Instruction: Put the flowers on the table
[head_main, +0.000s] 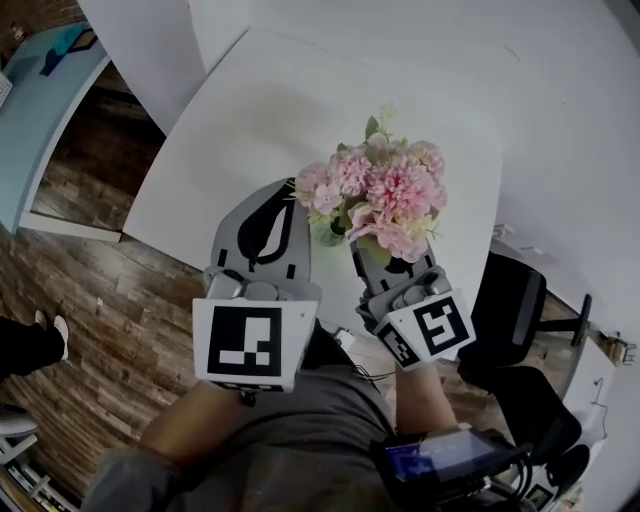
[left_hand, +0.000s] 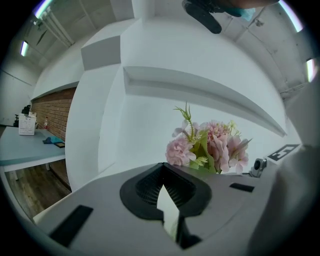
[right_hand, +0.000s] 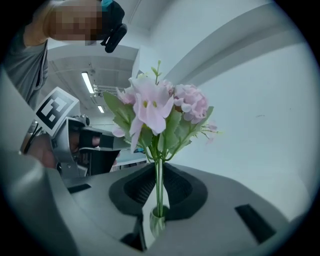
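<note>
Pretty sure I'm at the let-go step here. The bunch of pink fabric flowers (head_main: 380, 195) with green leaves sits over the near right part of the white table (head_main: 250, 110), standing upright in a small greenish glass vase (right_hand: 156, 220). From the head view it looks set down, but I can't actually see the base touching. My right gripper (right_hand: 157, 200) has its jaws only a little apart, with the vase neck and the thin green stems (right_hand: 159, 175) standing between the pads. I see daylight beside the stems, so I'd call that loose and not clamped. The left gripper (left_hand: 167, 210) is just left of the flowers with its jaws a sliver apart and nothing in them, only white table showing through the gap. For the next move, I'd spread the right jaws a bit wider so neither pad drags on the neck, then back straight out toward me. That vase looks narrow and top-heavy with all those blooms, so 1 sideways nudge could tip it.
</note>
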